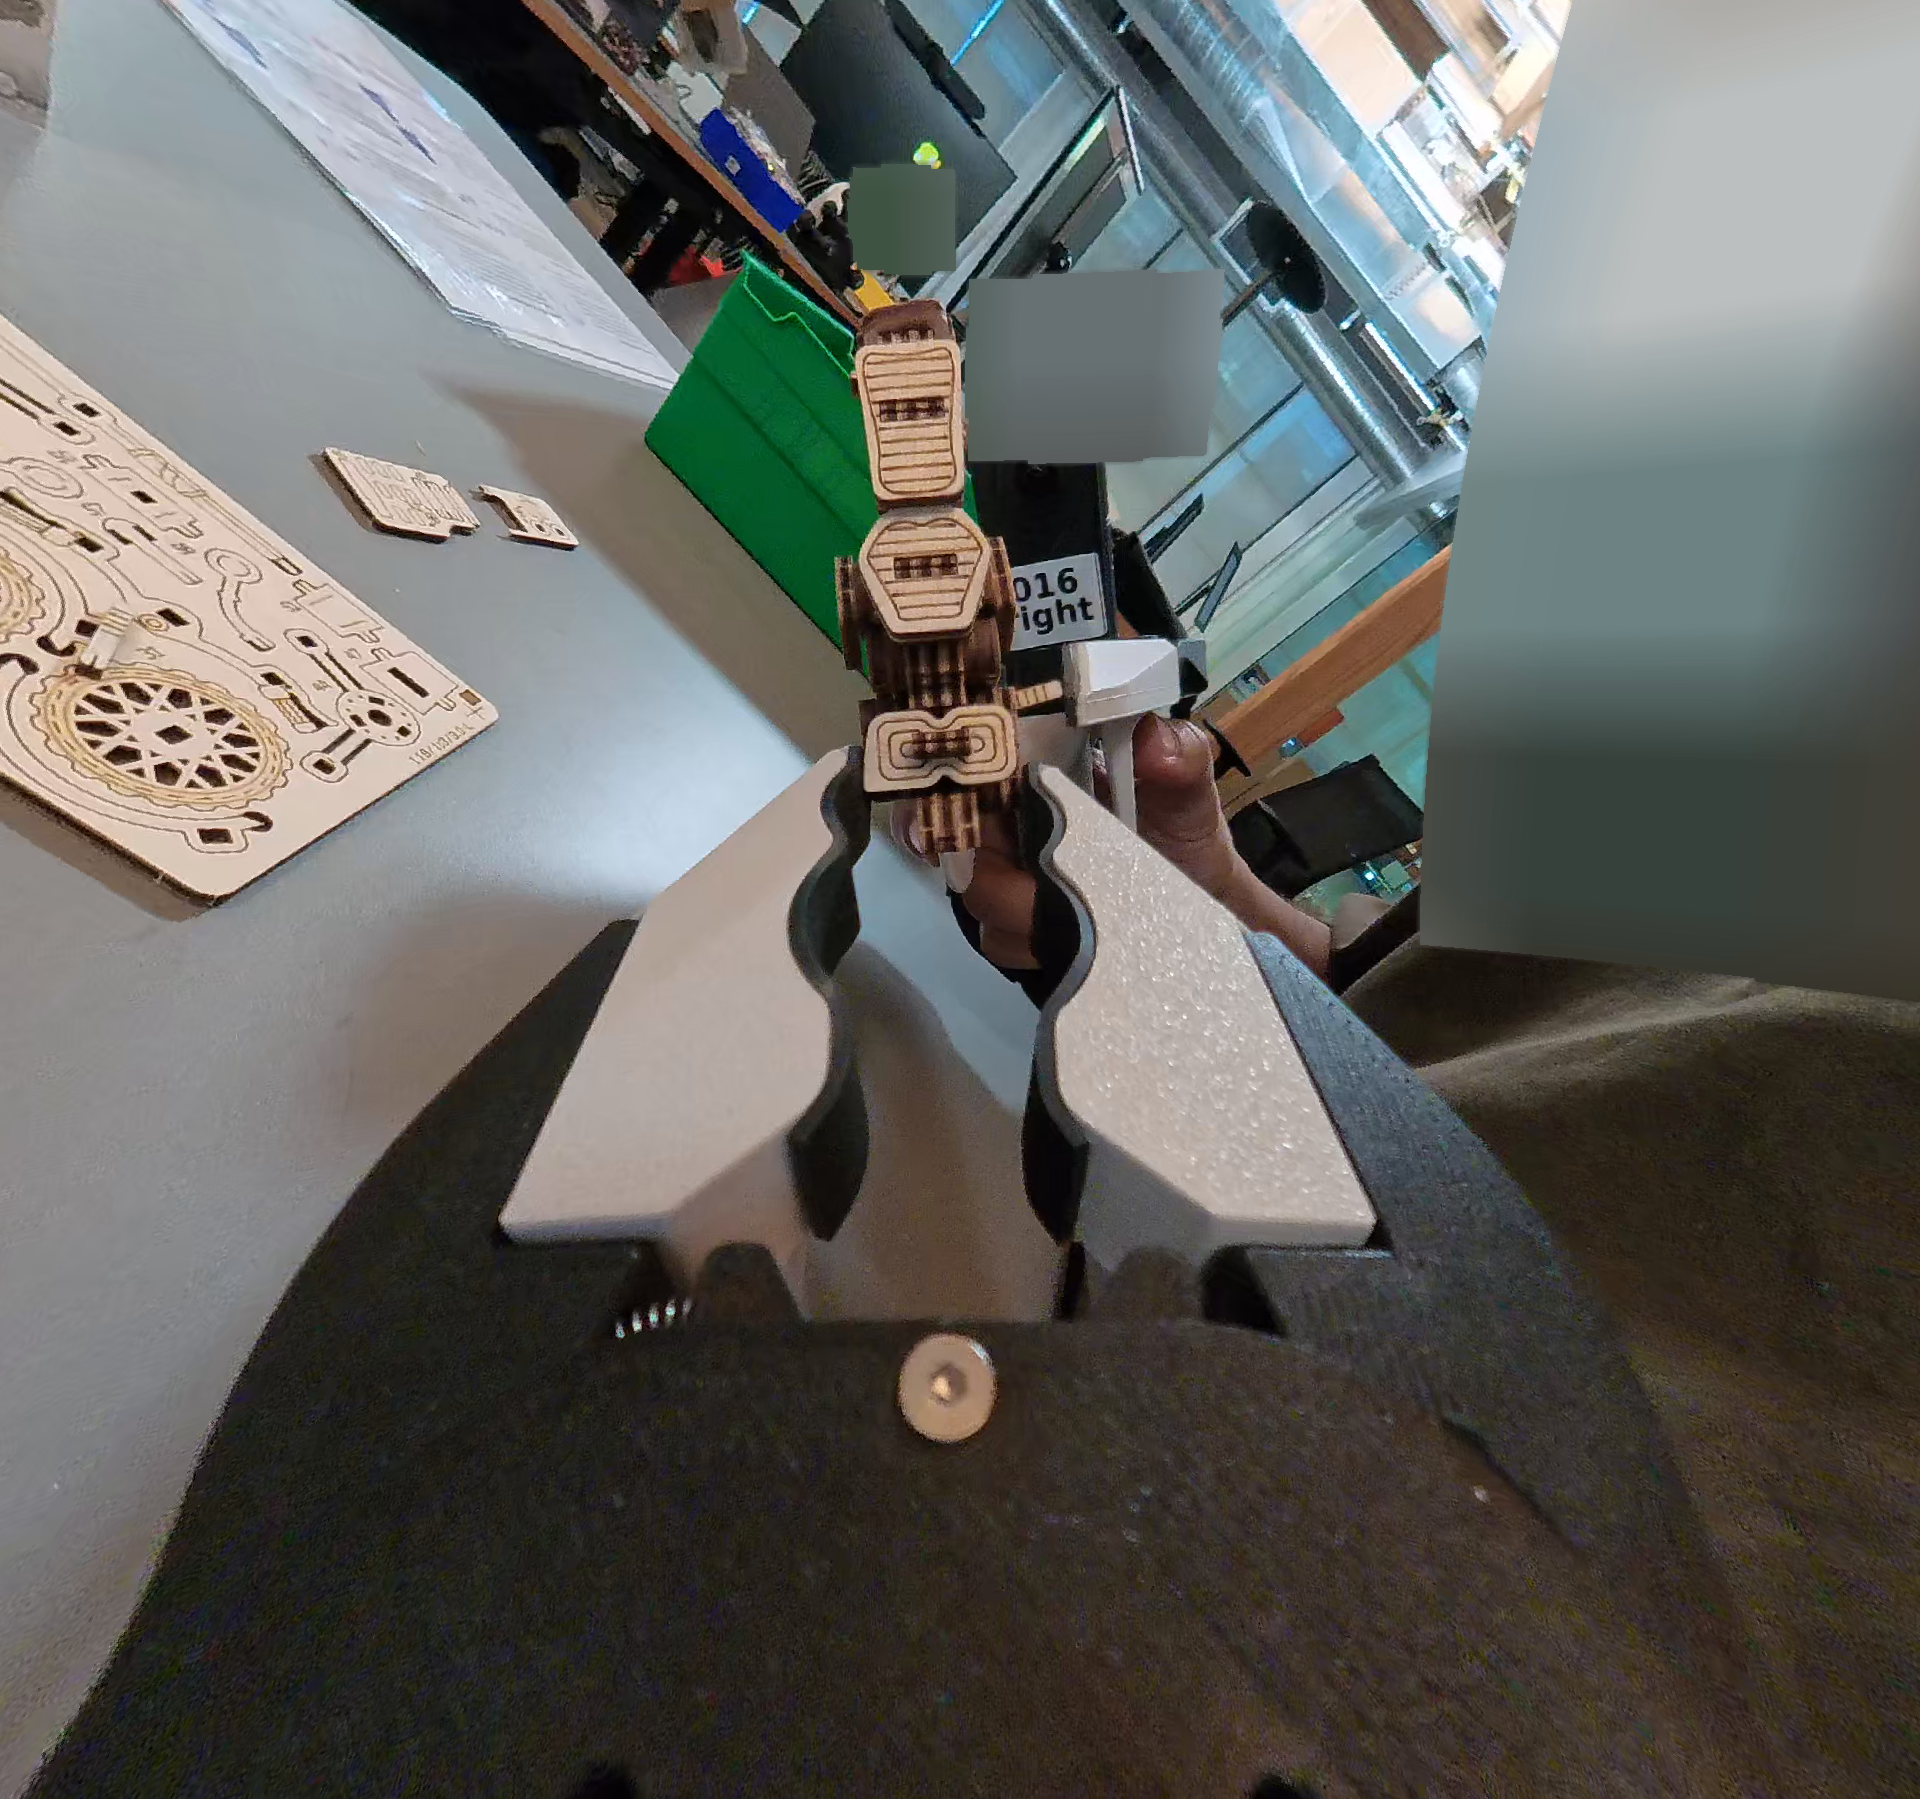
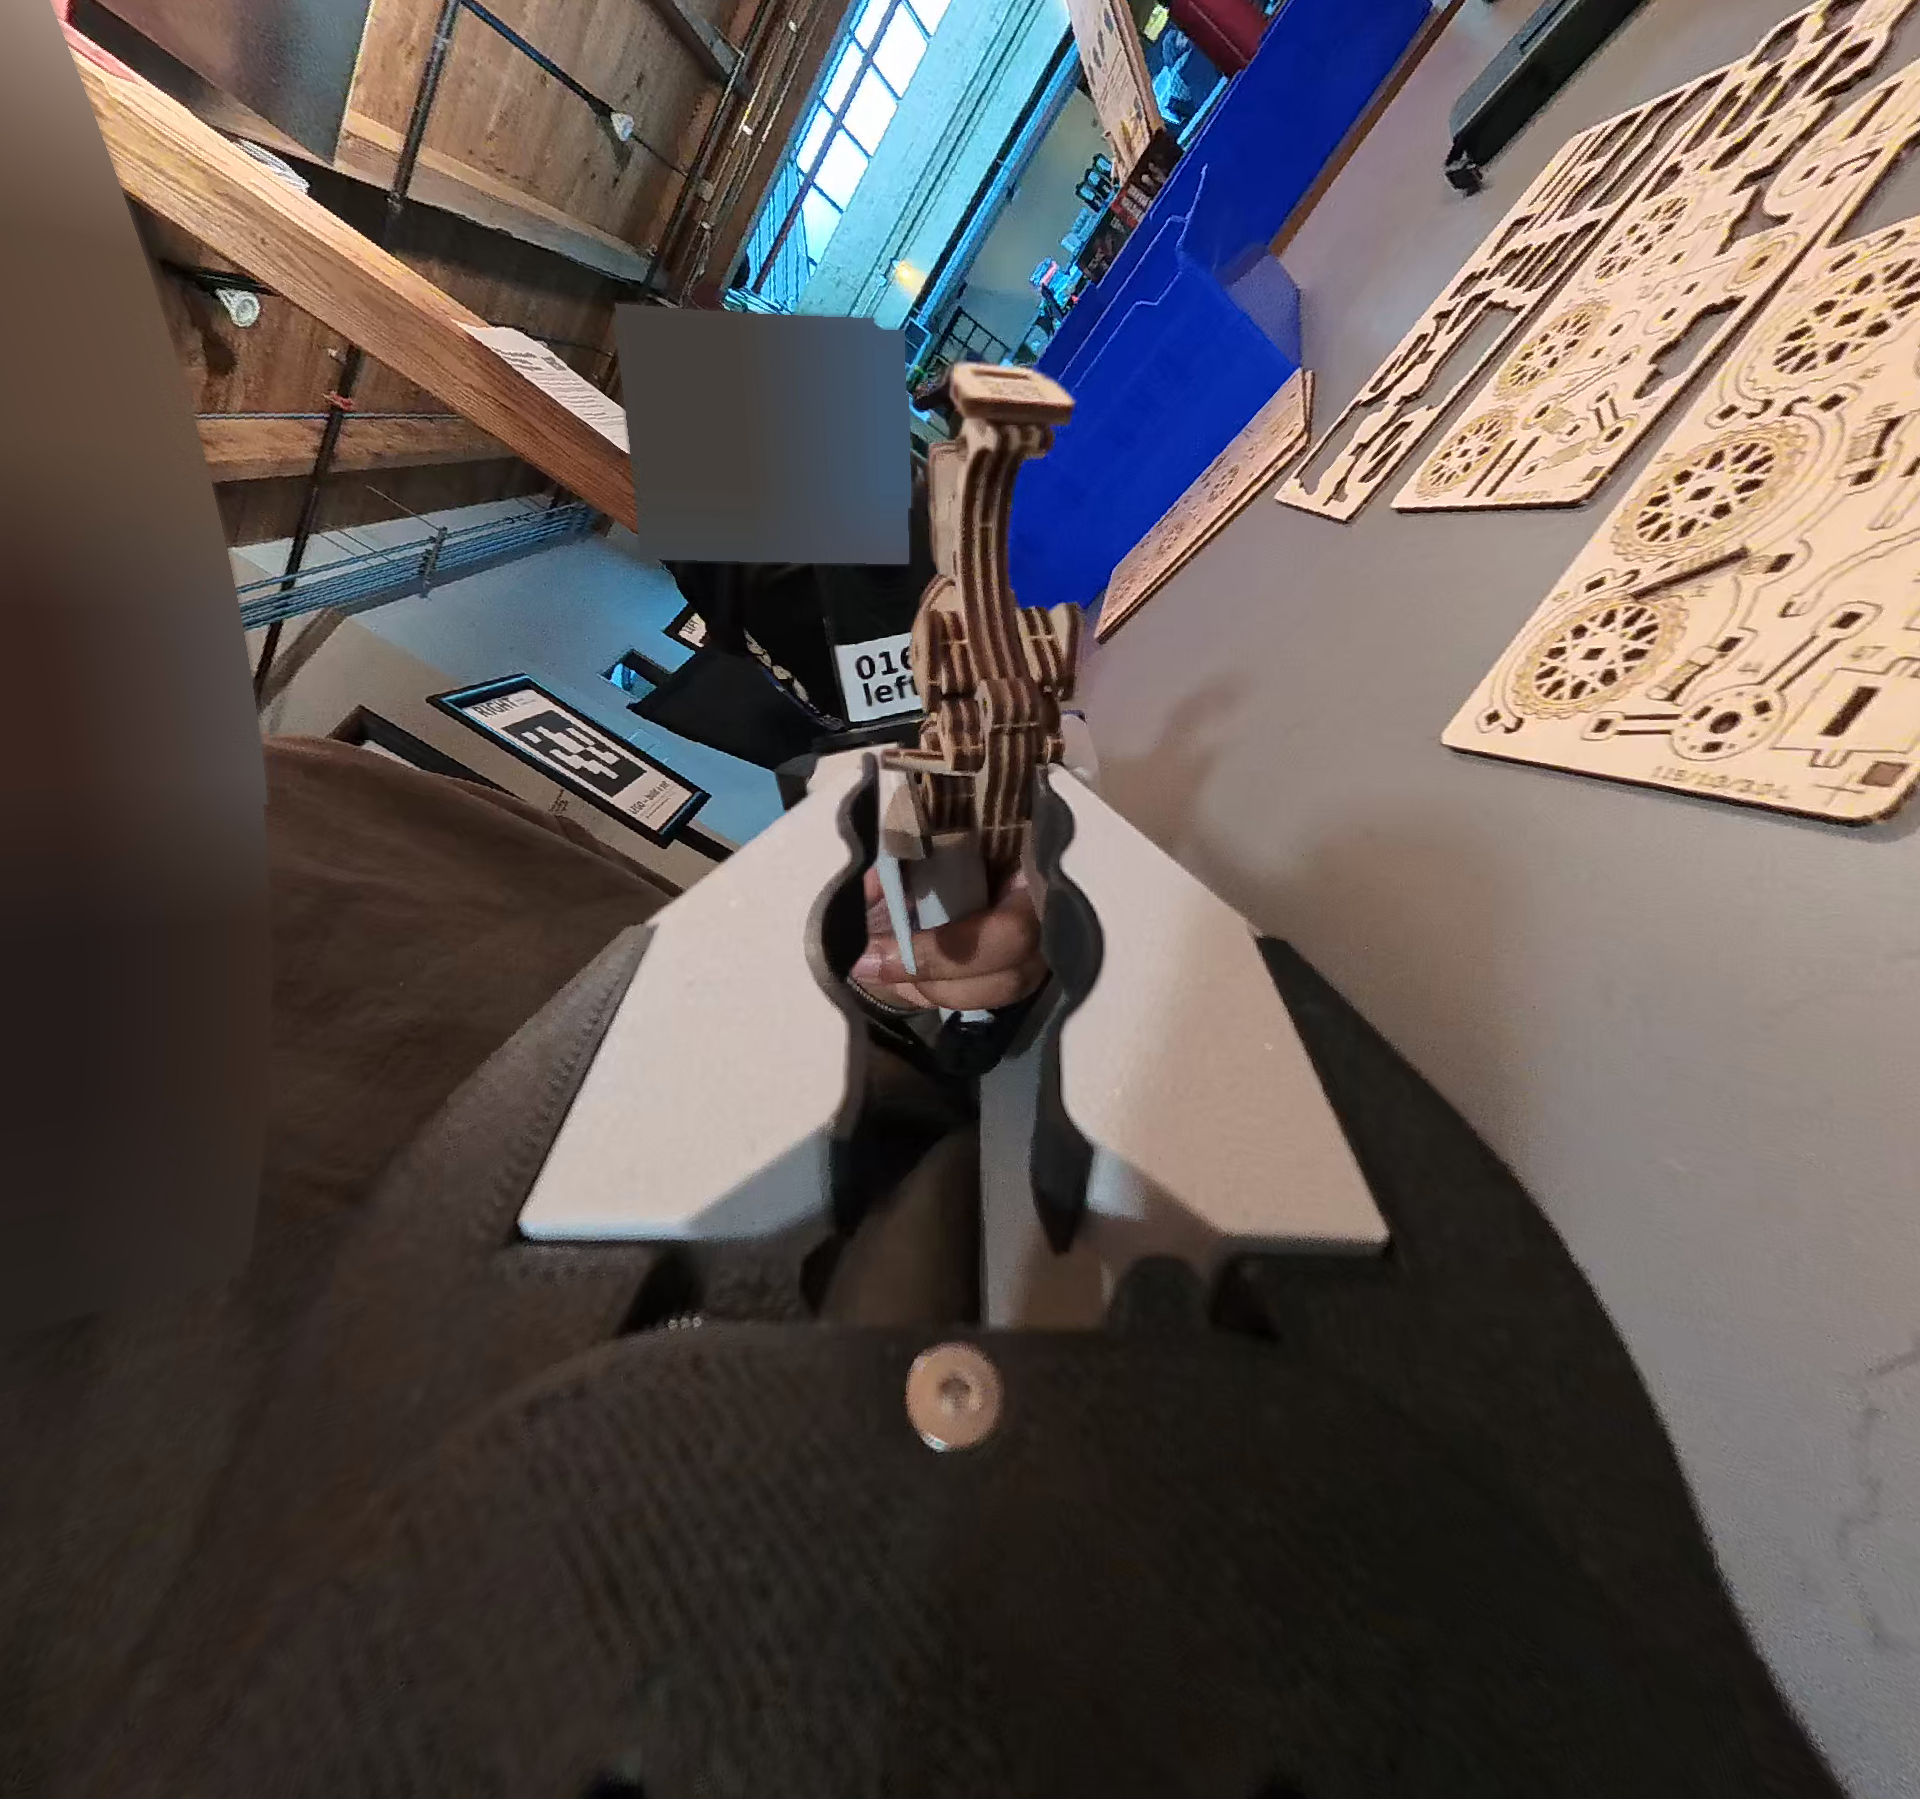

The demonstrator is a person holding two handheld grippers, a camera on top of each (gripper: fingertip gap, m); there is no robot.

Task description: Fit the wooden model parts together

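Note:
A wooden assembly of layered plywood slices with three pale engraved pads stands upright from my left gripper, which is shut on its lower end. In the right wrist view the same assembly shows side-on as a curved neck with a flat cap. My right gripper is closed around its lower part. In the left wrist view the right gripper sits just right of the assembly, by a small peg. The left gripper's pale fingers show between my right fingers. Both are held above the grey table.
A plywood part sheet and two small loose wooden pieces lie on the left of the table. A printed paper and a green bin are beyond. More sheets and a blue bin show in the right wrist view. Only a small space, under 4 cm, lies between the two pairs of fingers.

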